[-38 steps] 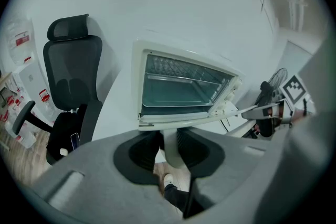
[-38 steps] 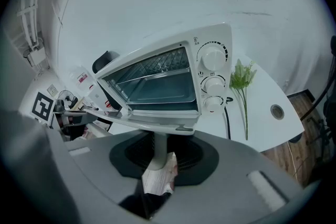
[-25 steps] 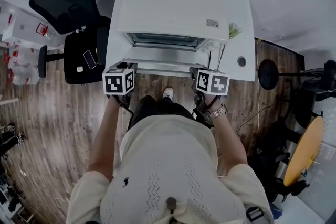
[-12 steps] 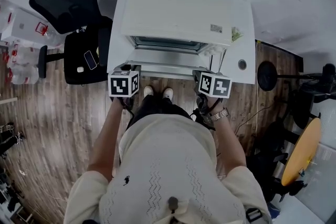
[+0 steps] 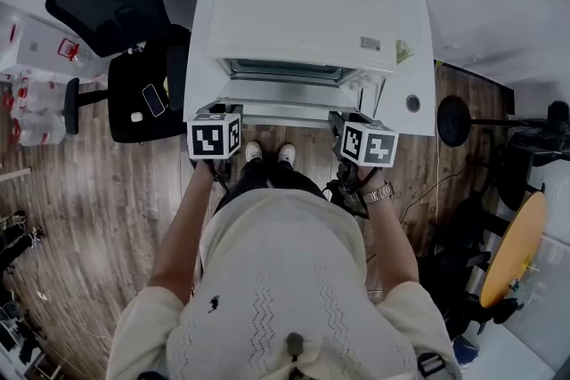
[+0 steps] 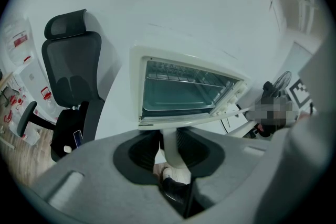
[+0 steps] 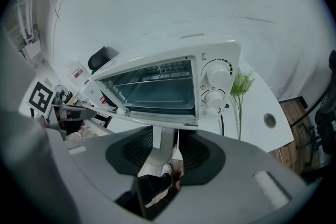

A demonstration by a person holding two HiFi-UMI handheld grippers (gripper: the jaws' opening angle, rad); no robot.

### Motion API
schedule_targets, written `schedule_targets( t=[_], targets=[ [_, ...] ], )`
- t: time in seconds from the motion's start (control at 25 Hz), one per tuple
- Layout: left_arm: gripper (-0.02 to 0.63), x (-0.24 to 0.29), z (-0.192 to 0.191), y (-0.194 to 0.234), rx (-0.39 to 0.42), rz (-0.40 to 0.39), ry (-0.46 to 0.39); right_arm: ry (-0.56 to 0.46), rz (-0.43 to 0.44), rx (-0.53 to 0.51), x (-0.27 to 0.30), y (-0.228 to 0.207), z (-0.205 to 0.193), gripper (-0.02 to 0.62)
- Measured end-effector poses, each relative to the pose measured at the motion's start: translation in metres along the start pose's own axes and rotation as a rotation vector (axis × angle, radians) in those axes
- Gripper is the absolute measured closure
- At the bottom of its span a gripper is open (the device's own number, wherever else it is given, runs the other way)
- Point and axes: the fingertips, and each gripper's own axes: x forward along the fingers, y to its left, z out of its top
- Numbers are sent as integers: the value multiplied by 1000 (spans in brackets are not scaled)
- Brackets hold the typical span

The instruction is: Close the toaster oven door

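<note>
A black office chair (image 5: 98,0) stands just beside the left edge of the white table (image 5: 411,76). The toaster oven (image 5: 303,13) fills most of the tabletop, and its door (image 5: 285,105) is folded down flat and reaches the front edge above wooden floor (image 5: 107,218). The left gripper (image 6: 169,136) is clamped on the door's white handle (image 6: 172,152) near its left end. Near the right end, the right gripper (image 7: 160,144) has just been opening its jaws, which stand loose on either side of the handle, with bare tabletop beyond.

White toaster oven (image 5: 303,18) on white table (image 5: 411,71), door (image 5: 283,111) open, seemingly near level.
</note>
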Motion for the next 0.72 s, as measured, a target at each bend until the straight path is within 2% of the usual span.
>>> schedule_targets(
  t=[0.28,0.72],
  targets=[
    [505,1,6,0,-7,-3,11,-34,-30,22,-12,-8,7,450],
    [503,3,14,0,-27,-7,57,-63,-68,-53,-22,-5,18,489]
  ],
)
